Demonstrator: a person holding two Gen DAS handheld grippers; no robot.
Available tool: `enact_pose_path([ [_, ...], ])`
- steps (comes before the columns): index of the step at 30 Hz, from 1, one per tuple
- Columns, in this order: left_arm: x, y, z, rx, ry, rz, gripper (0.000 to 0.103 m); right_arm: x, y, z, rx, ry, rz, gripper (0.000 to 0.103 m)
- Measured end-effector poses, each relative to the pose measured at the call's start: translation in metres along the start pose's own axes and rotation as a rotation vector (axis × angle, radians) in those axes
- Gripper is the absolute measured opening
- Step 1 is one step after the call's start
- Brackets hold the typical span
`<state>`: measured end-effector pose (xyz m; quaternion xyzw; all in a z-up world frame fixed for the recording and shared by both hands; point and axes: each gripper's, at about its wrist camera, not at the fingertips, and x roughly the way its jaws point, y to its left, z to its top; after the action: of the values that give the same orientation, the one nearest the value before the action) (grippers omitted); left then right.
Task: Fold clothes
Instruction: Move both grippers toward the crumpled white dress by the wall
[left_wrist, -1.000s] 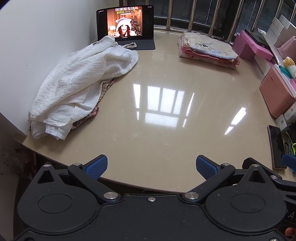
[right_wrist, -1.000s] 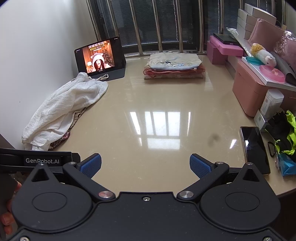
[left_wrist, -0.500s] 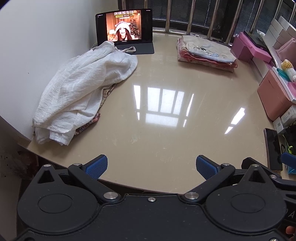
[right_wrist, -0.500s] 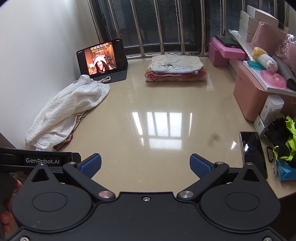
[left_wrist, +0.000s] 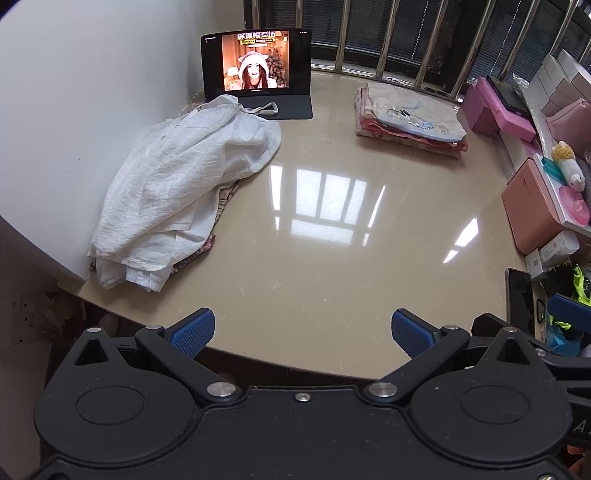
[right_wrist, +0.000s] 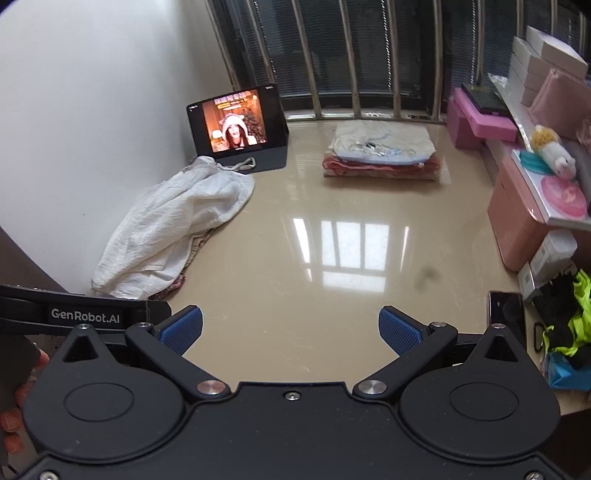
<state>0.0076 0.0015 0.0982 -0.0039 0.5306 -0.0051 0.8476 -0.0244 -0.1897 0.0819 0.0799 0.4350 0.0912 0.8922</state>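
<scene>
Left wrist view shows a crumpled white garment (left_wrist: 184, 192) heaped ahead and to the left of the left gripper (left_wrist: 303, 334), well apart from its fingertips, lying over a patterned cloth (left_wrist: 199, 251) against the wall. That gripper hovers at the near edge of the beige table (left_wrist: 314, 258) with its blue pads (left_wrist: 194, 332) spread wide, holding nothing. Far ahead and to its right lies a folded stack of clothes (left_wrist: 410, 122), and straight beyond the white garment stands a lit tablet (left_wrist: 256, 62). To the right, the right gripper (right_wrist: 291, 330) is likewise spread and empty; a dark phone (right_wrist: 508, 317) lies just beside its right finger, with pink boxes (right_wrist: 517, 225) farther right.
</scene>
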Motion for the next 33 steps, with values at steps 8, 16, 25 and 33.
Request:
enact_pose_path([
  [8,-0.02,0.006,0.013,0.022,0.014,-0.006,0.103,-0.019,0.011,0.013,0.01,0.026,0.002,0.103],
  [16,-0.017,0.026,0.018,0.025,0.05,-0.017,0.103,-0.017,0.027,0.021,0.018,0.031,-0.019,0.103],
  [25,-0.031,0.056,0.004,0.038,0.121,-0.077,0.103,-0.022,0.048,0.014,0.023,0.072,-0.03,0.103],
  [33,-0.035,0.073,0.007,0.007,0.1,-0.01,0.103,-0.021,0.063,0.018,-0.019,0.072,-0.011,0.103],
])
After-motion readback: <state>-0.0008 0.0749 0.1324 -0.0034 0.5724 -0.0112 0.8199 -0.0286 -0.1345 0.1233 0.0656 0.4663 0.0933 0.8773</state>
